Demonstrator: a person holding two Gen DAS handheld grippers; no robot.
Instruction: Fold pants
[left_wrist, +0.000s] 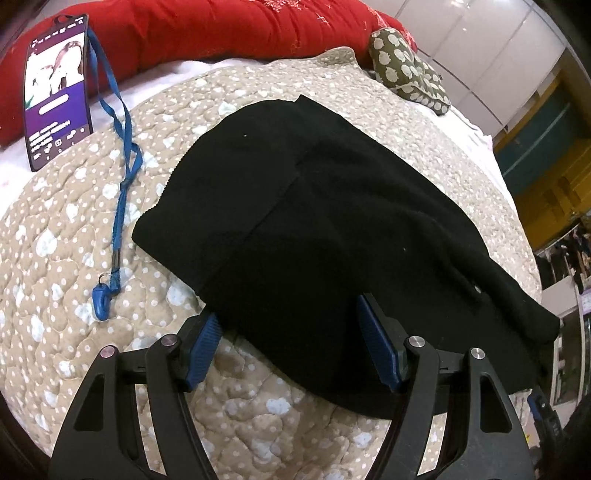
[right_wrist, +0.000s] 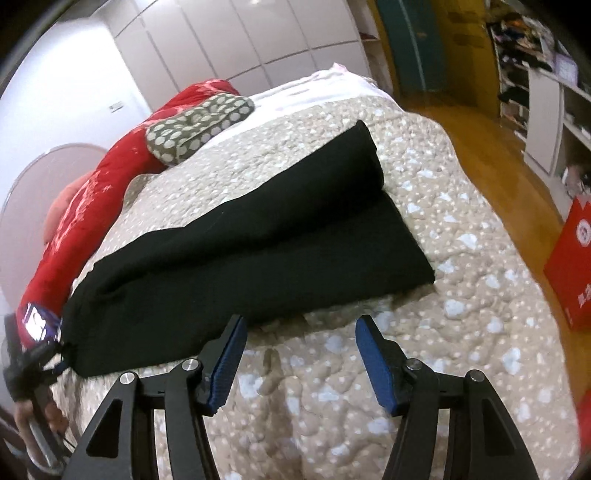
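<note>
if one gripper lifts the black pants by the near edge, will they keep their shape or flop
The black pants would probably flop: they lie as soft, sagging layers on the quilt. The folded stack would likely slide apart. They look light, but one-point lifting should let the far end drag.

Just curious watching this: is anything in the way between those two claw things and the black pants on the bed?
Nothing visible. The black pants lie directly ahead of the open left gripper and right gripper. The blue lanyard and phone lie aside.

Bare quilt (right_wrist: 461, 295) lies free at lower right of the right wrist view. In the left wrist view, a blue lanyard (left_wrist: 123, 177) and phone (left_wrist: 55, 92) crowd the upper left beside the pants (left_wrist: 314, 221).
</note>
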